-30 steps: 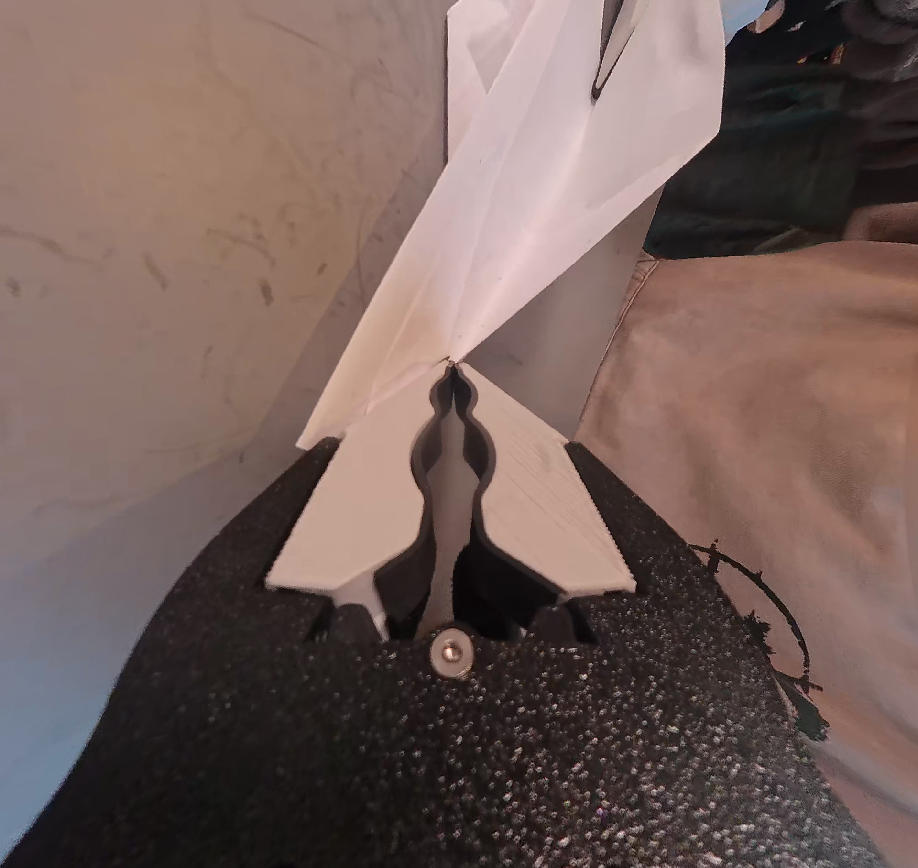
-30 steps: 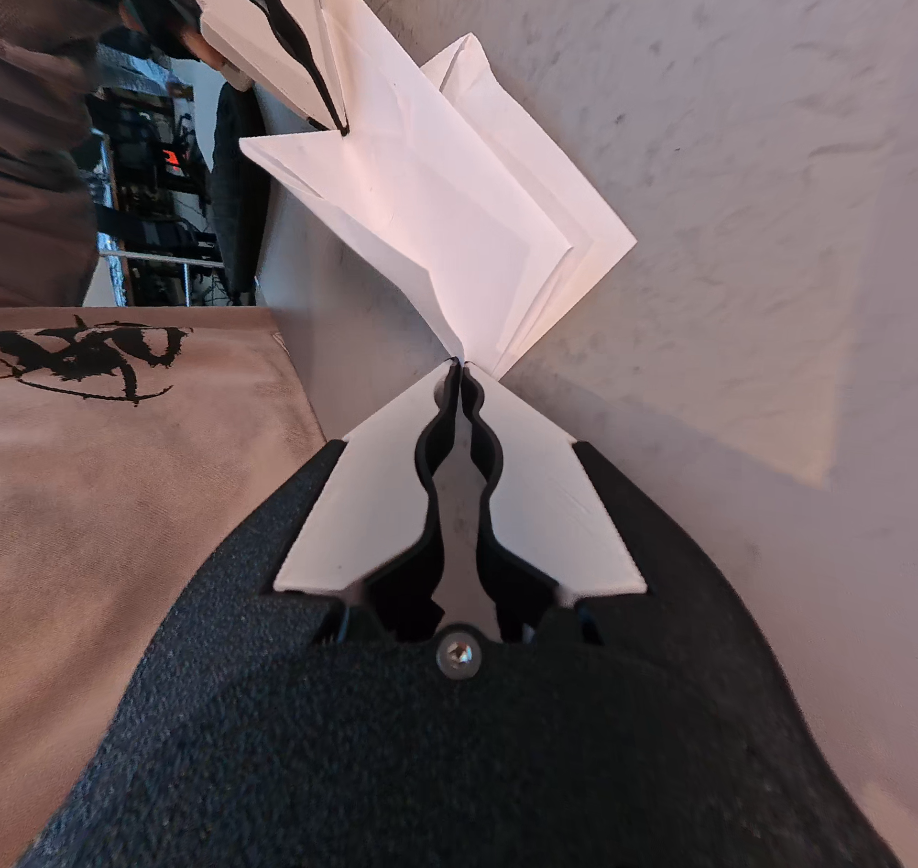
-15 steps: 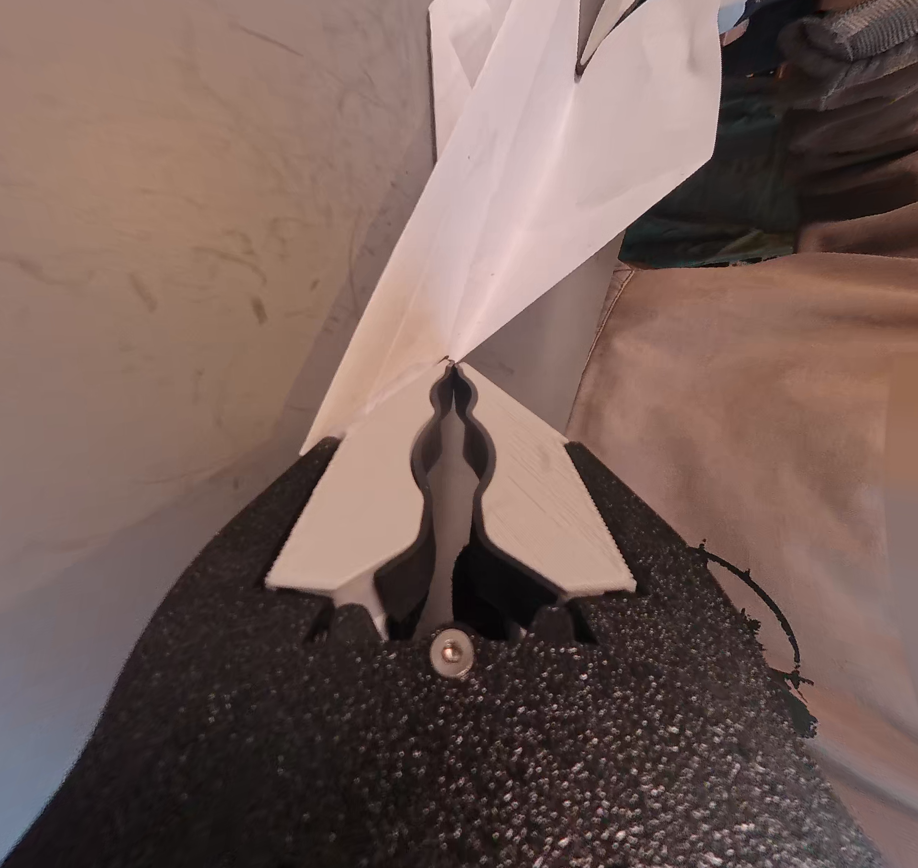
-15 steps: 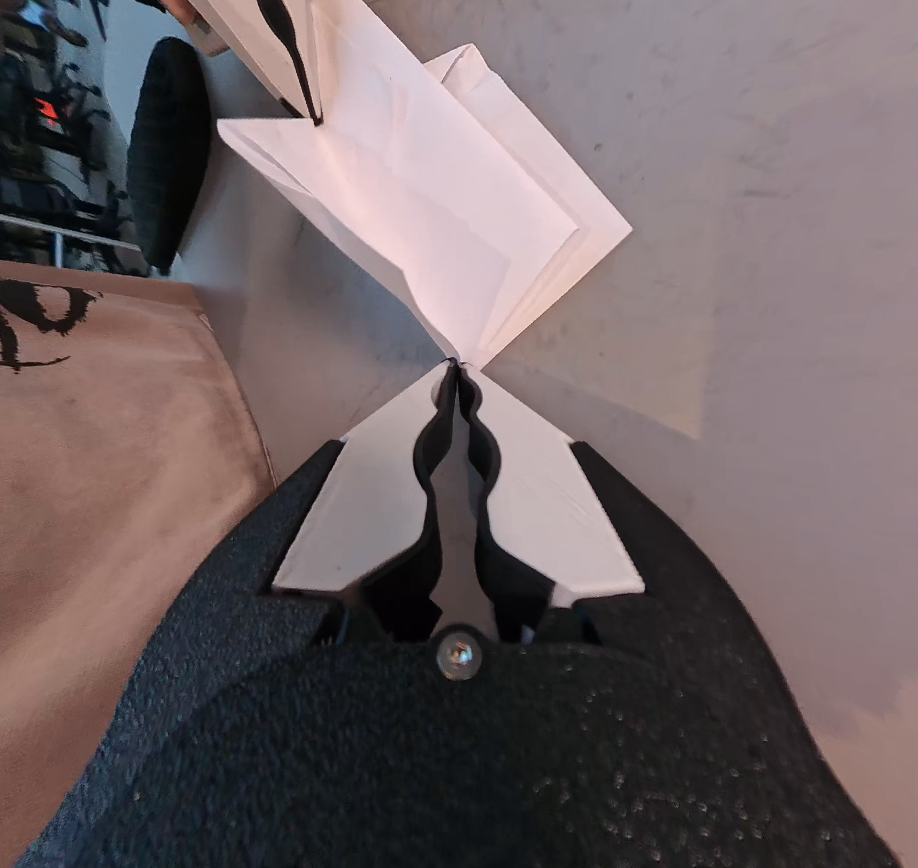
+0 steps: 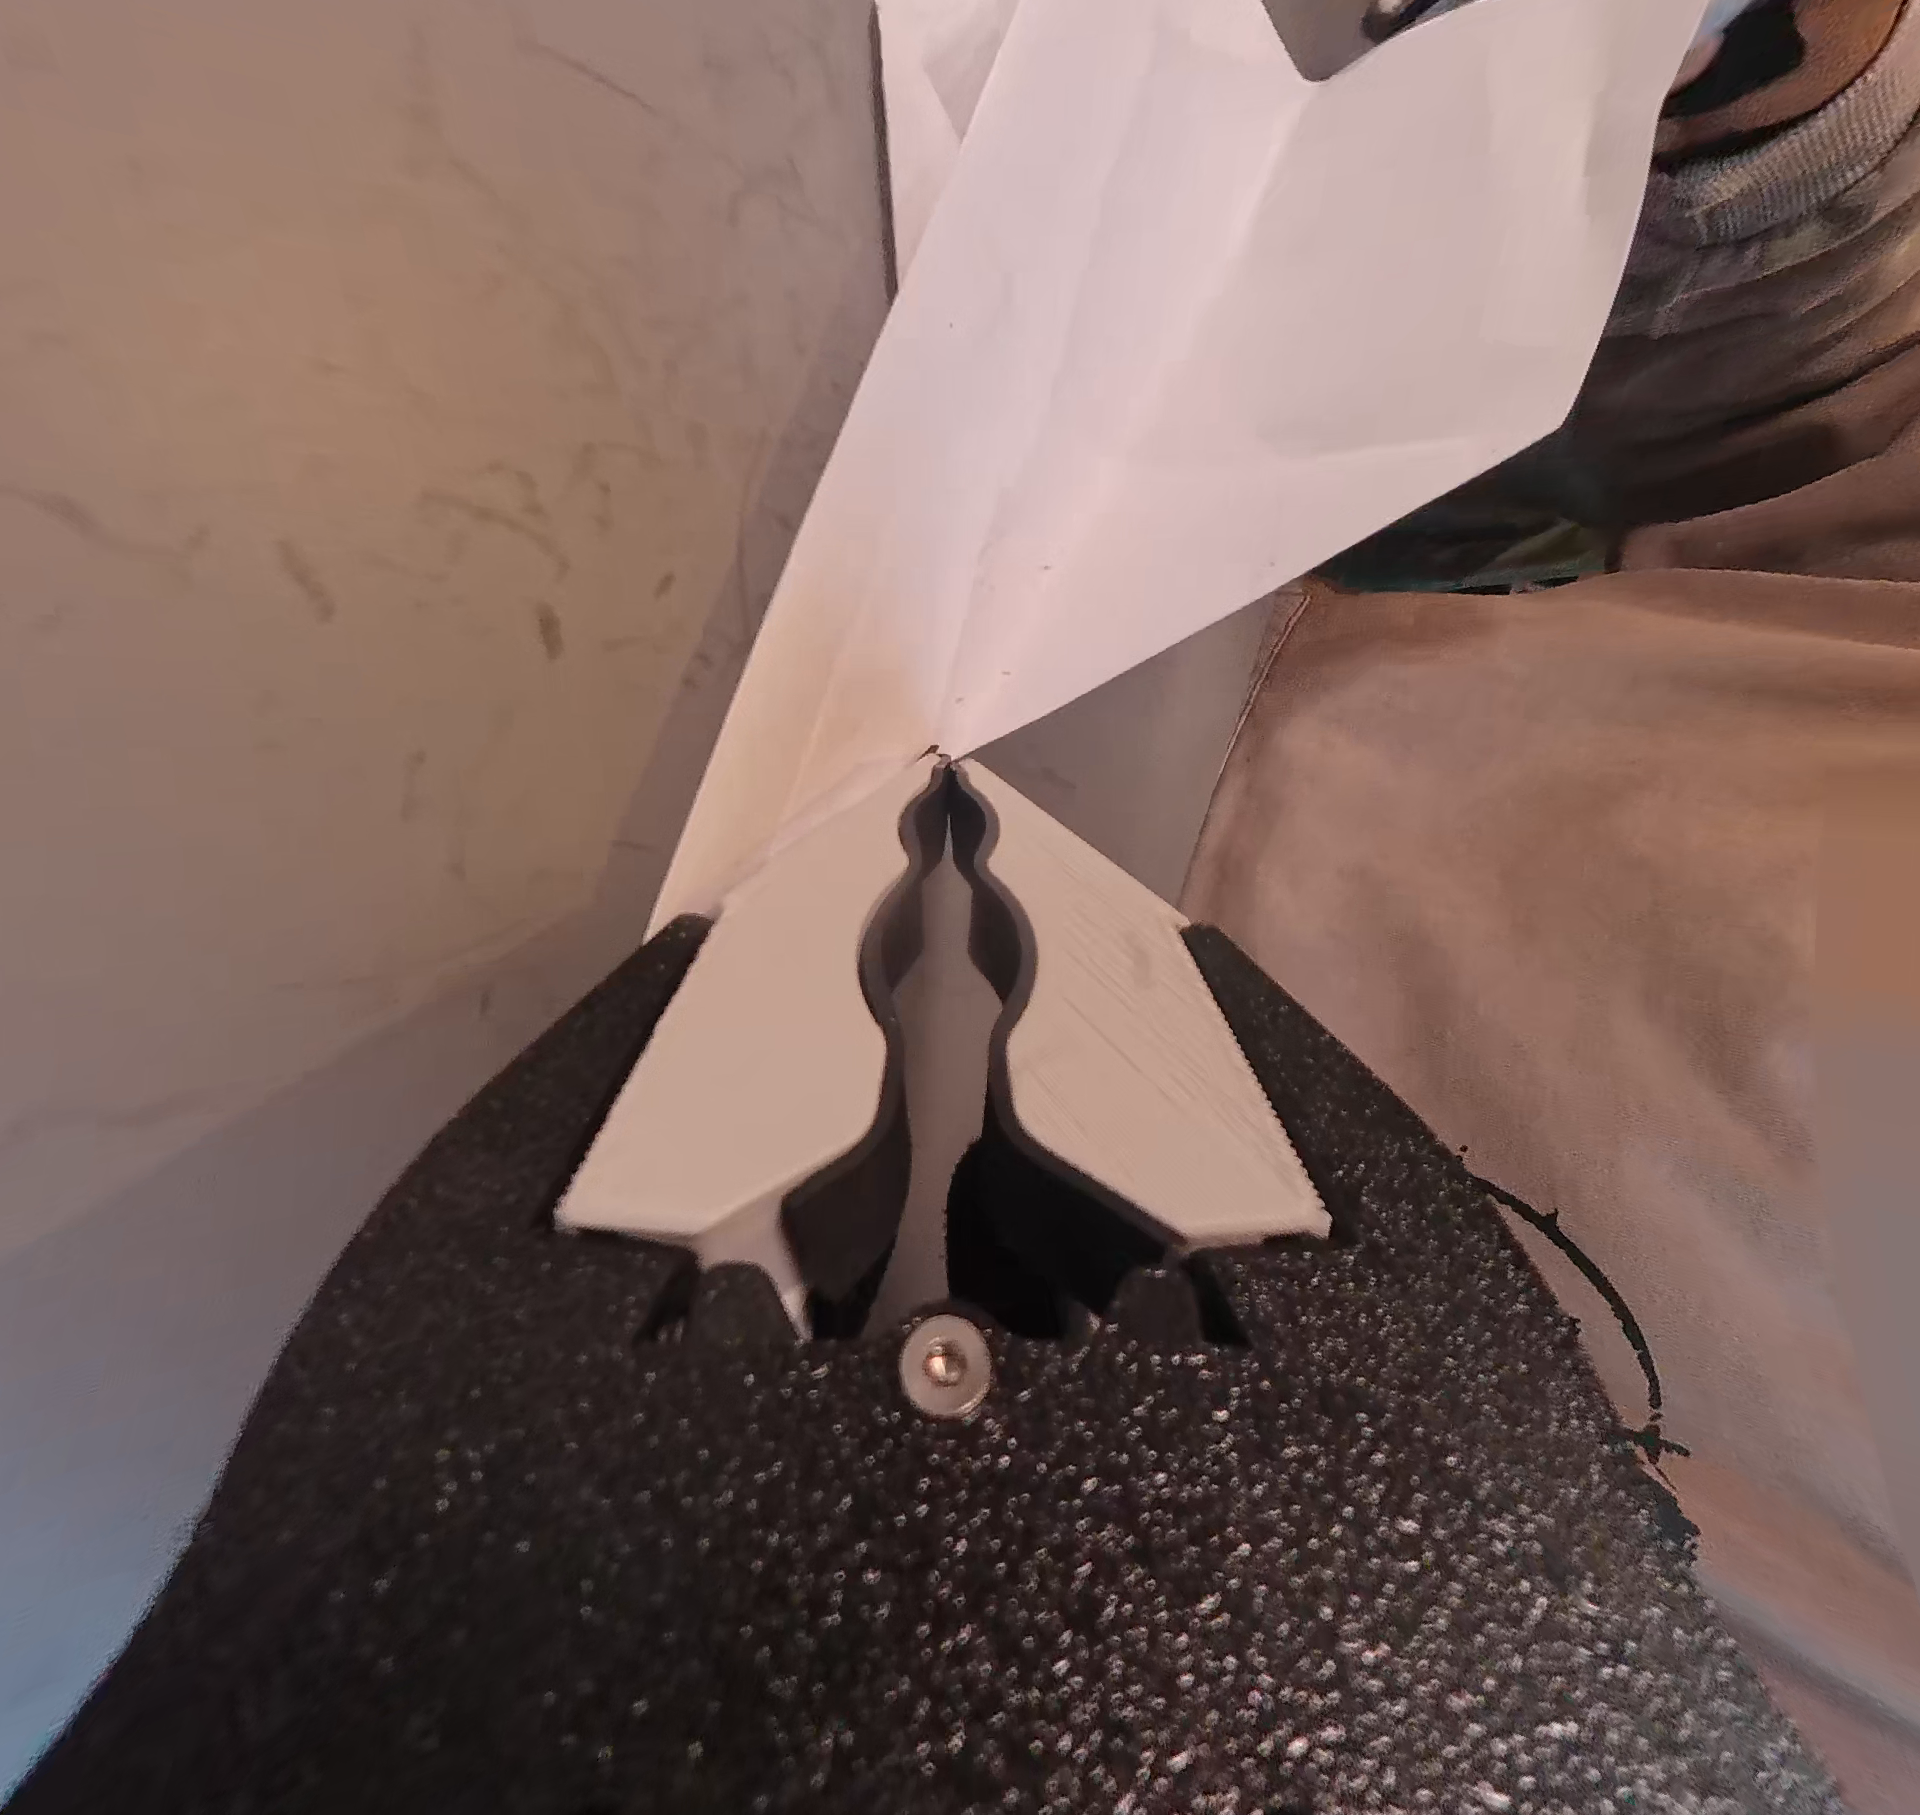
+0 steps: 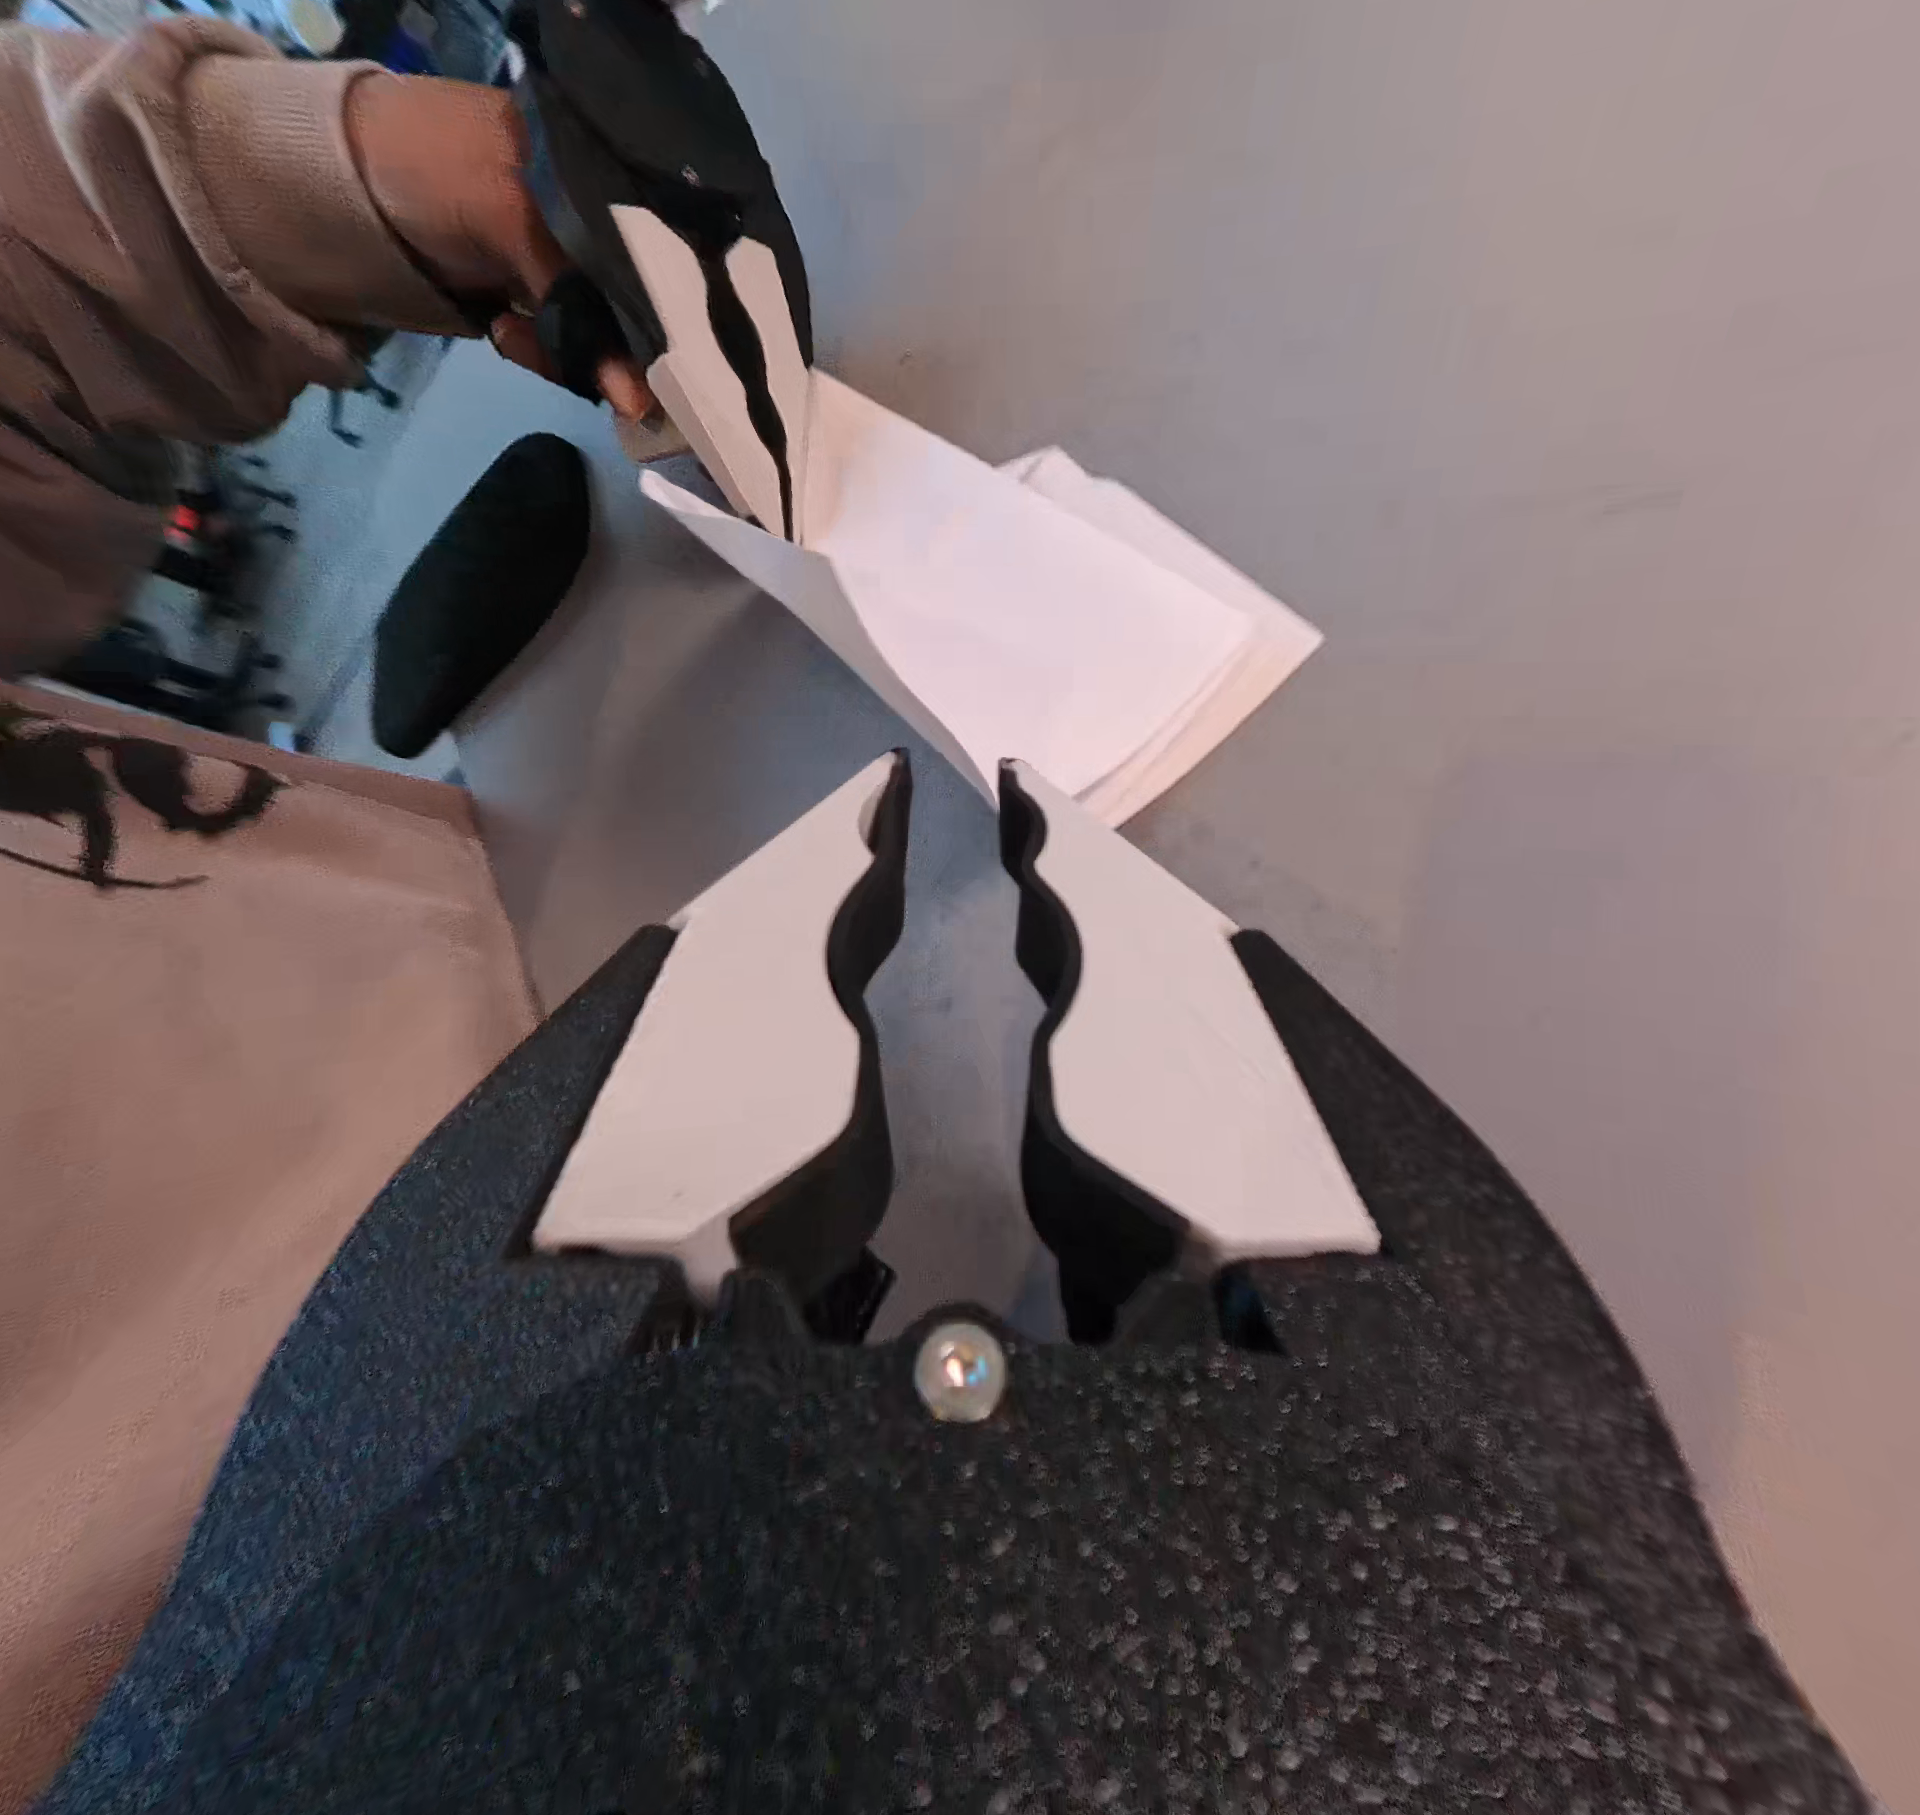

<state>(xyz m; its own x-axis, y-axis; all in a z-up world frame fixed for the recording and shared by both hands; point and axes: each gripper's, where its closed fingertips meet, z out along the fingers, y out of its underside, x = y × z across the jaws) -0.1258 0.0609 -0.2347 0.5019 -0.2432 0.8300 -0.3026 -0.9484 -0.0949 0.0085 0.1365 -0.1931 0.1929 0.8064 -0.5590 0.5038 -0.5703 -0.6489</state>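
left gripper (image 5: 948,768) — pinching near corner of folded white paper (image 5: 1195,394) | right gripper (image 6: 951,773) — jaws parted, empty, just beside paper's corner | grey table (image 6: 1507,311) under the far fold

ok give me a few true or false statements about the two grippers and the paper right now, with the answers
1. The left gripper is shut on a corner of the white folded paper. True.
2. The right gripper is clamped on the paper. False: its jaws stand apart and nothing is between them; the paper's corner lies just ahead of the tips.
3. The paper rests partly on the grey tabletop. True.
4. A red mug stands beside the paper. False: no mug is in view.
5. A person's hand holds the left gripper. True.
6. The paper is a crumpled ball. False: it is folded in flat layers.
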